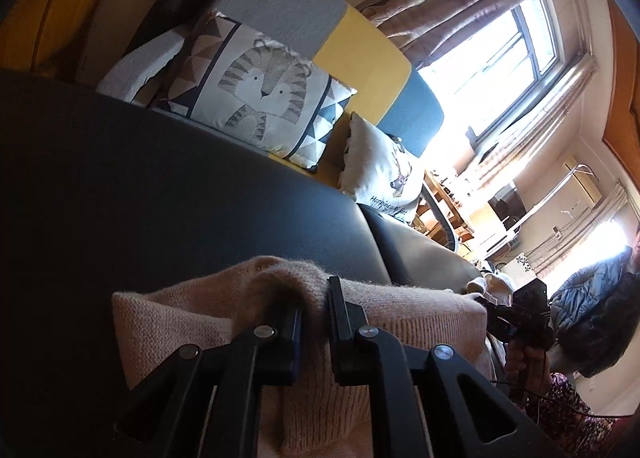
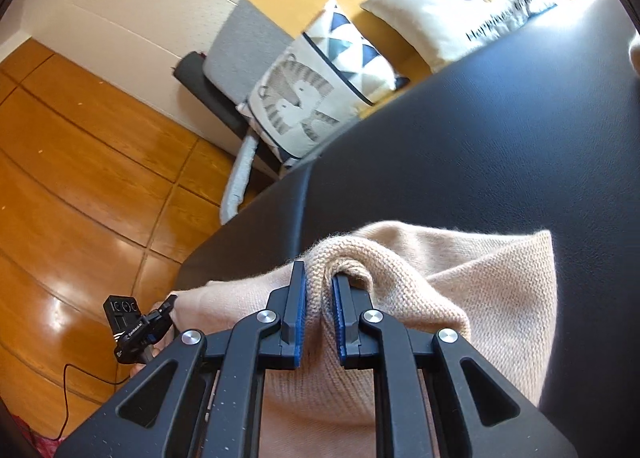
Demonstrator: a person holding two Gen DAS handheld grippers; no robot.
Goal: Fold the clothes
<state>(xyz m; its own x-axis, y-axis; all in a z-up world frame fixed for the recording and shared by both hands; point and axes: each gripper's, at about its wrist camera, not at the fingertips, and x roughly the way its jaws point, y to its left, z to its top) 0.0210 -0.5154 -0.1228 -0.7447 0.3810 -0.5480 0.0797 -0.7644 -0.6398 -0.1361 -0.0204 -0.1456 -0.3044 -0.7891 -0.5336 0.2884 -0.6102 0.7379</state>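
Observation:
A beige knitted sweater point(image 1: 192, 318) lies on a black leather surface point(image 1: 160, 186). My left gripper point(image 1: 314, 298) is shut on a bunched fold of the knit at the sweater's edge. In the right wrist view the same beige sweater point(image 2: 500, 298) drapes over the black leather surface point(image 2: 480, 138), and my right gripper point(image 2: 320, 278) is shut on a ridge of its fabric, blue pads pressing both sides. The other gripper unit point(image 2: 136, 328) shows at the sweater's left end, and the right-hand gripper unit point(image 1: 524, 318) appears in the left wrist view, held by a hand point(image 1: 520, 362).
A sofa with a tiger cushion point(image 1: 260, 94) and a white deer cushion point(image 1: 384, 174) stands behind the black surface. Wooden floor point(image 2: 80, 178) lies to the left, with a cable point(image 2: 68, 390) on it. A person in a dark puffer jacket point(image 1: 592, 306) is at the right, near a bright window point(image 1: 500, 70).

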